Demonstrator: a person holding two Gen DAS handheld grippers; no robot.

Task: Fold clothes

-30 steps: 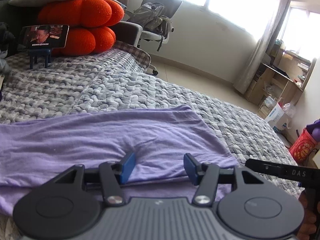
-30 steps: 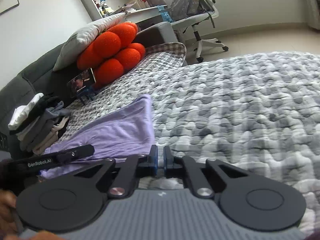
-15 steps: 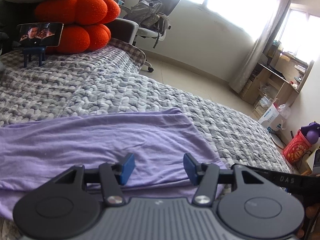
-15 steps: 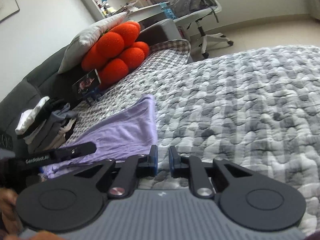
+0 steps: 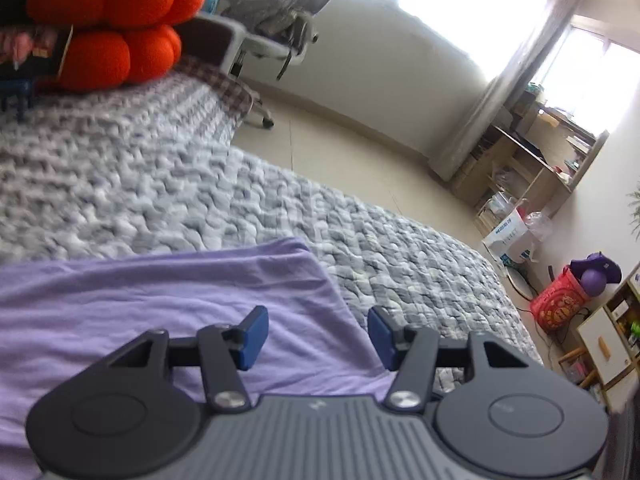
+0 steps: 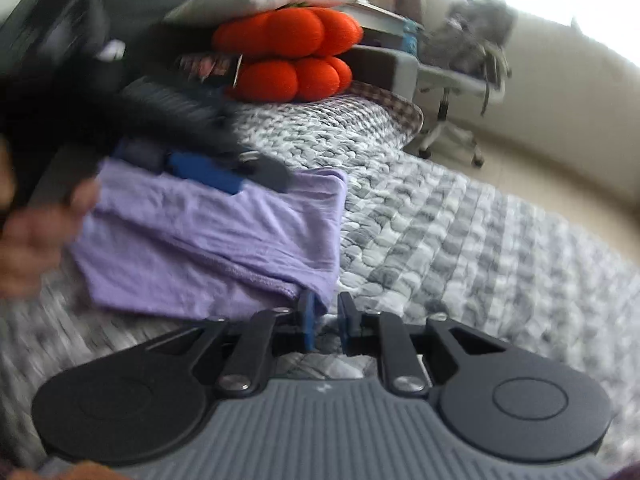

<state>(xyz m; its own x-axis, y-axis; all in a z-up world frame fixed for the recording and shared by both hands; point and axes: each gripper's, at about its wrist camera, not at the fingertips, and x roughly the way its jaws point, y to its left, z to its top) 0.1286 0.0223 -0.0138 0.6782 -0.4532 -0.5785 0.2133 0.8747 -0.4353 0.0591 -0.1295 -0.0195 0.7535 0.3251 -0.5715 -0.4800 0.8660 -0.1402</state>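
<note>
Lilac cloth, the shirt [image 6: 208, 240], lay on the grey knitted blanket [image 6: 460, 240] of the bed, already doubled over itself: in the right wrist view I saw an upper layer resting on a lower one, with a hemmed edge showing between them near the near right corner. It looked thin, light and limp, with soft wrinkles across it, so I judged it would sag and drape from any single hold and slide little on the nubbly blanket.

My left gripper [image 5: 316, 330] hovered just above the shirt [image 5: 160, 308] close to its right edge, its blue pads set wide apart with nothing between them. My right gripper [image 6: 325, 326] sat at the near right corner of the shirt, its pads a narrow gap apart; a tip of cloth lay just at that gap, but the blur kept me from telling whether it was pinched.

I judged the best holds to be the corners and the hemmed edge, both layers taken together, one gripper at each end so the fold would stay straight. A grip in the middle would only bunch it.

Orange cushions [image 6: 288, 56] sat far off at the head of the bed. The person's hand [image 6: 36, 244] showed blurred at the left.
</note>
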